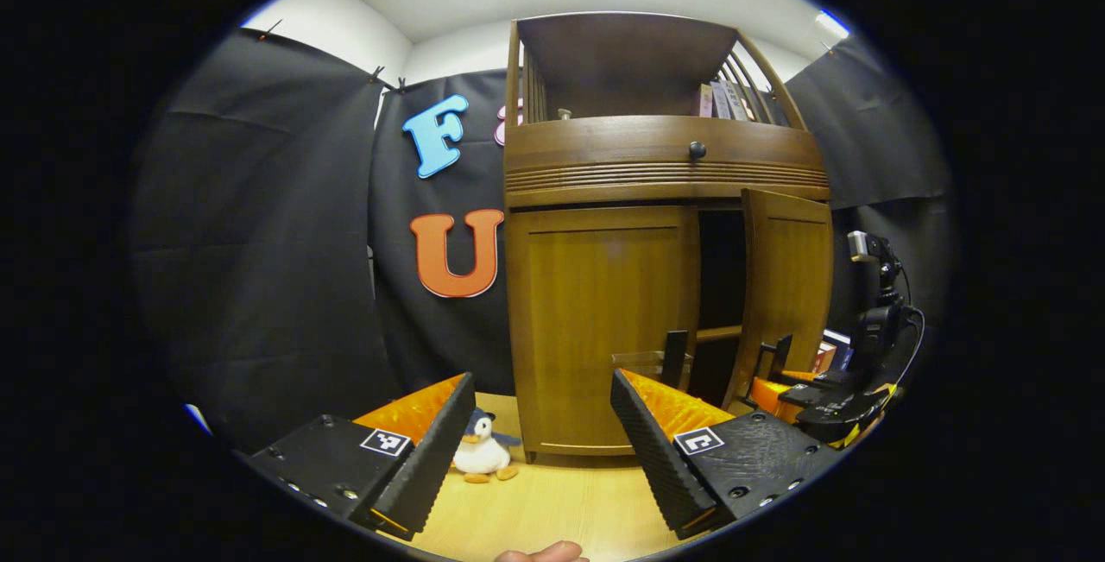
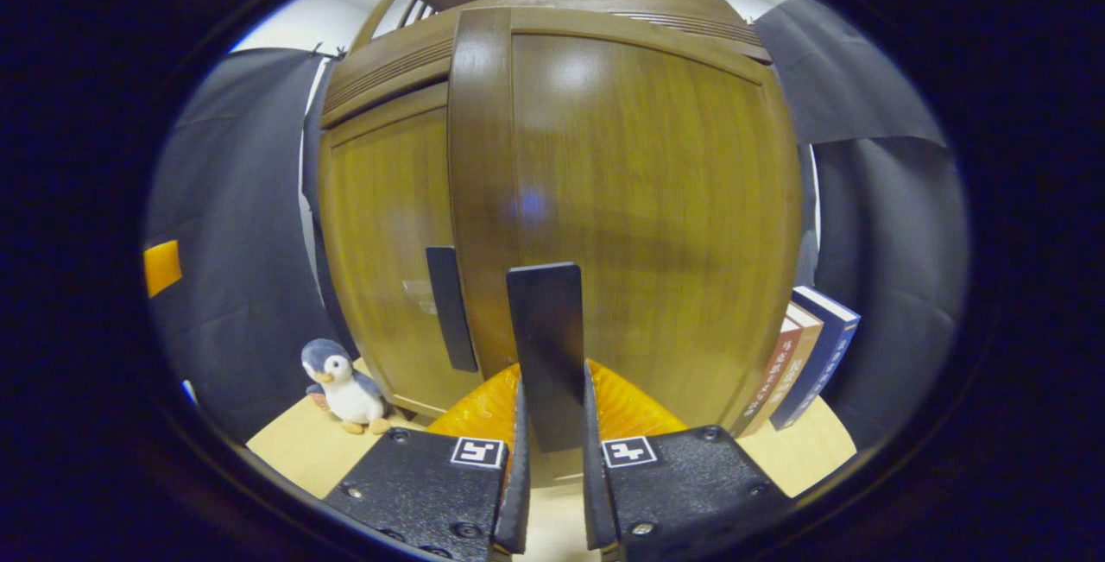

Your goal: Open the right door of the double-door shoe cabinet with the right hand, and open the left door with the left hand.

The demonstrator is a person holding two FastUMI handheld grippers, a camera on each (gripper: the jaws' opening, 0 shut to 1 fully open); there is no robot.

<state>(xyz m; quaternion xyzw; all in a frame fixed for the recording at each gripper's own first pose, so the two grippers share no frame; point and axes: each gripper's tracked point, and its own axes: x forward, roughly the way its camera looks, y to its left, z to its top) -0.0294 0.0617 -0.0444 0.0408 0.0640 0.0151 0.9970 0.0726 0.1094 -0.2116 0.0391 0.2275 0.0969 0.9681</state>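
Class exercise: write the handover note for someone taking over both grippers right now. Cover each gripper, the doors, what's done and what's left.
Right gripper: shut on the right door's handle, right door swung partly open.
Left gripper: open, holding nothing, short of the cabinet.
Left door: closed; its handle untouched.
Done: right door started.
Left: finish the right door if needed, then grip the left handle and pull.

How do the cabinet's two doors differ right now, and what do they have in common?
The right door is swung partly open, showing a dark gap; the left door sits shut and flush. The right tongs are closed on the right door's handle; the left door's handle is untouched, with the left tongs open and short of it. Both are brown wooden panel doors with dark upright handles.
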